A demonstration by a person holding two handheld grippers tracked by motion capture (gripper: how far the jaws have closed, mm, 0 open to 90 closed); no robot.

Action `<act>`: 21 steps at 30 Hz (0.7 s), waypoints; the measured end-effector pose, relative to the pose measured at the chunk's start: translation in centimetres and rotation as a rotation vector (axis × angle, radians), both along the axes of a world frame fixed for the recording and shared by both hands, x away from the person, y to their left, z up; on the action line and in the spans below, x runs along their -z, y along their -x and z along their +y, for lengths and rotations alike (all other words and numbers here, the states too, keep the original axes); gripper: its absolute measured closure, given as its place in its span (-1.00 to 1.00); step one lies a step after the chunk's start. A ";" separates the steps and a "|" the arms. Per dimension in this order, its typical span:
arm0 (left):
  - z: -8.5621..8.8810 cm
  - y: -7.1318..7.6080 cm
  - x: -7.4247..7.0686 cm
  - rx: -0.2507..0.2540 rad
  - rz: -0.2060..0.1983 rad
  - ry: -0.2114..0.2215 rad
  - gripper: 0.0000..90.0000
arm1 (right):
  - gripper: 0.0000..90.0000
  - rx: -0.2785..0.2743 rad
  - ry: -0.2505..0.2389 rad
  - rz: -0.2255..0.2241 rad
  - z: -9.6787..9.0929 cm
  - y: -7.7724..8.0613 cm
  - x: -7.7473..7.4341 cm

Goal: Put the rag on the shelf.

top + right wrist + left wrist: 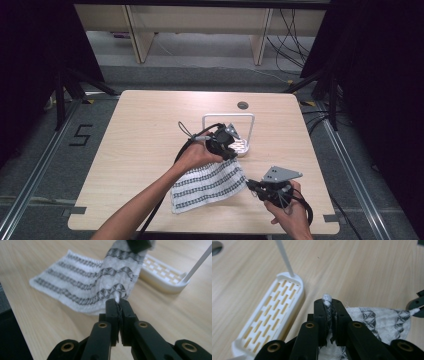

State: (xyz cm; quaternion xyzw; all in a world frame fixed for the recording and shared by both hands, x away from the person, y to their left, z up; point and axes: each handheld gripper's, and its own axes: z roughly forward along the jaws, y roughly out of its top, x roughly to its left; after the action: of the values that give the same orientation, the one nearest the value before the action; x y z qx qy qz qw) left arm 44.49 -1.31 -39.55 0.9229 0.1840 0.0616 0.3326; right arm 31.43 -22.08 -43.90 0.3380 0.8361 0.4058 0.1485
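A white cloth with dark zigzag stripes lies partly on the table, near its front edge, with one side lifted. The left tool is pinching one corner of the cloth, bunched between its jaws, just beside a white slotted rack with an upright wire frame. The right tool is pinching another corner, and the cloth stretches between the two tools.

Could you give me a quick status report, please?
Left tool and right tool shut on cloth corners. Cloth partly on table. White rack beside it.
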 end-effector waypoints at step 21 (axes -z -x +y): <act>5.0 0.0 -9.2 -0.185 -0.015 0.197 0.85 | 0.97 0.022 0.000 -0.132 0.0 -6.8 -12.4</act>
State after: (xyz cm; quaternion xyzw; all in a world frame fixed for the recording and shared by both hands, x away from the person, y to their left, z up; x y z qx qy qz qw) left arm 44.50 3.67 -30.36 0.8644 0.2710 0.0806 0.4157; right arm 38.19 -22.08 -31.53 0.3197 0.8206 0.4256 0.2079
